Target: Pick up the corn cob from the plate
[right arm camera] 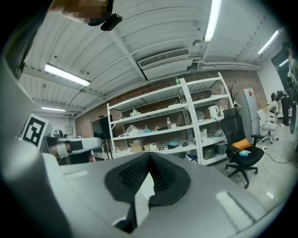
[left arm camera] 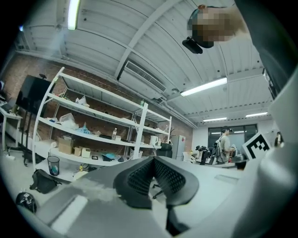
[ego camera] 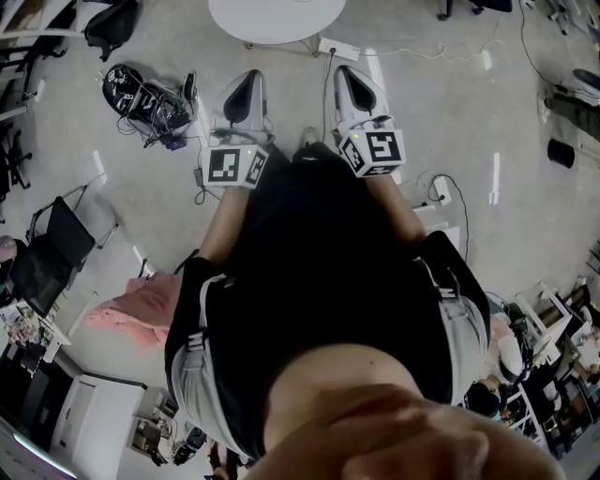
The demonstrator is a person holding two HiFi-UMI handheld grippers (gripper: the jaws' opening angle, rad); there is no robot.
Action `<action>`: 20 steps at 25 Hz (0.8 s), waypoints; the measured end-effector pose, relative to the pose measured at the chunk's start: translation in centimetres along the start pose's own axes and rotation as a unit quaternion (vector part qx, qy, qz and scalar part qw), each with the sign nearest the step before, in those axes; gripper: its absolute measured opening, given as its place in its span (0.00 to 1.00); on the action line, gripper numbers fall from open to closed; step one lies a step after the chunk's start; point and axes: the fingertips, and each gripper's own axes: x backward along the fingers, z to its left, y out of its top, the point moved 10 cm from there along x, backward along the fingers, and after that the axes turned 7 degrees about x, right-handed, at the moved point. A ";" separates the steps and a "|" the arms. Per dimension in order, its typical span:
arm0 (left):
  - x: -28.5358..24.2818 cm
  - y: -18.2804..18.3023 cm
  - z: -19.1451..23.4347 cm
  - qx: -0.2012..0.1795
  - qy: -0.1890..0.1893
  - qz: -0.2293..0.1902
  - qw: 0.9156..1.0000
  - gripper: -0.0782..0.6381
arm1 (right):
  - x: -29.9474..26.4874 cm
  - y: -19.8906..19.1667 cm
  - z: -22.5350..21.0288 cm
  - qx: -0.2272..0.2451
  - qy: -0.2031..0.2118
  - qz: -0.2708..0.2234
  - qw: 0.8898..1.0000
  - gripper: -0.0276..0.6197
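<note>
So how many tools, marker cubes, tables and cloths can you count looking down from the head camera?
Tools: 2, left tool, right tool
Marker cubes: 2, left cube, right cube
Tables: 1, round white table
Cloths: 1, pink cloth
Total: 6

Head view steeply downward; gripper views level, toward shelving (left arm camera: 100, 125)
</note>
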 end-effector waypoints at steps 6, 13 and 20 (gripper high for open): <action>-0.3 0.2 -0.5 -0.004 0.009 -0.001 1.000 0.12 | -1.0 0.3 -0.5 -0.001 0.018 -0.006 1.000 0.05; -2.4 0.1 0.8 0.005 0.002 -0.001 1.000 0.12 | -2.7 0.6 -1.6 -0.001 0.008 -0.002 1.000 0.05; -6.4 1.1 3.4 0.006 -0.021 -0.002 1.000 0.12 | -6.0 1.3 -2.4 0.001 -0.011 -0.001 1.000 0.05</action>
